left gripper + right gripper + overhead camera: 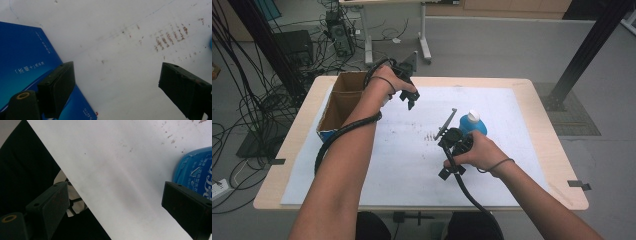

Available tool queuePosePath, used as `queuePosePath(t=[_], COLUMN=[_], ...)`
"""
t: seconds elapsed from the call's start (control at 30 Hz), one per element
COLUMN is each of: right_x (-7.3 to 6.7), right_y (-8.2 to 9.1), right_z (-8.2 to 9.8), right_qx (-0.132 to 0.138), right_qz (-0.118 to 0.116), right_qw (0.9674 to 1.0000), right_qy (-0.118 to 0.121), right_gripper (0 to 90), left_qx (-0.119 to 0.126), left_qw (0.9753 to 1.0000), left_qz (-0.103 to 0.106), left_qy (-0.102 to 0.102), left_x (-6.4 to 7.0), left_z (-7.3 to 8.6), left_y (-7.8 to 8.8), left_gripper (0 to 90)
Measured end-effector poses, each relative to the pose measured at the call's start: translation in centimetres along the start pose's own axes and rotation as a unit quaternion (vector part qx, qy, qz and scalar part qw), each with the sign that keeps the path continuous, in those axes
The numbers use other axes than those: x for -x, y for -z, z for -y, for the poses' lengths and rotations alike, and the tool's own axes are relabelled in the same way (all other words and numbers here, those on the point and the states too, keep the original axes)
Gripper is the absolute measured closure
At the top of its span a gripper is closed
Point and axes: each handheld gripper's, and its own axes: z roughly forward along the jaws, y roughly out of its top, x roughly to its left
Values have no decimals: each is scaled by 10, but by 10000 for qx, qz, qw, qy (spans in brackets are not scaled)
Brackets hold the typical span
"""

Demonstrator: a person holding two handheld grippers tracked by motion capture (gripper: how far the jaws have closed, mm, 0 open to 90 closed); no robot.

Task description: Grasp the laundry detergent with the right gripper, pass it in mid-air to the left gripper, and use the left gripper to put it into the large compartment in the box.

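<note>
My left claw (pixel 410 101) hangs with its jaws apart and nothing between them, above the white sheet (pixel 412 165) near the far left of the tabletop (pixel 542 130). Just beside it, at the far left corner, stands an open cardboard box (pixel 343 100) with a blue side. My right claw (pixel 451 134) is also open and empty, near the middle of the tabletop. A blue bottle (pixel 472 123) with a white cap stands just beside its right jaw.

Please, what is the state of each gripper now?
Left gripper: open, holding nothing.
Right gripper: open, holding nothing, beside the blue plastic bottle.
</note>
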Motion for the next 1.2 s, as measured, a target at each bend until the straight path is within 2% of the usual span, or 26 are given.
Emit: queuePosePath(t=[0.43,0.67,0.77,1.2], right_x=[0,-2,-2,1], right_y=[-1,2,2,6], right_z=[2,1,1,9], right_qx=[-5,12,12,48], right_qz=[-56,-46,-47,-111], right_qw=[10000,10000,10000,9999], right_qy=[26,59,60,-10], right_gripper=[74,74,74,73], left_qx=[20,74,58,67], left_qw=[10000,9999,9999,9999], left_qz=[51,53,45,42], left_qy=[42,139,112,123], left_x=[-1,-9,-10,-8], left_z=[1,5,6,6], left_y=[-1,3,2,9], left_gripper=[140,140,140,140])
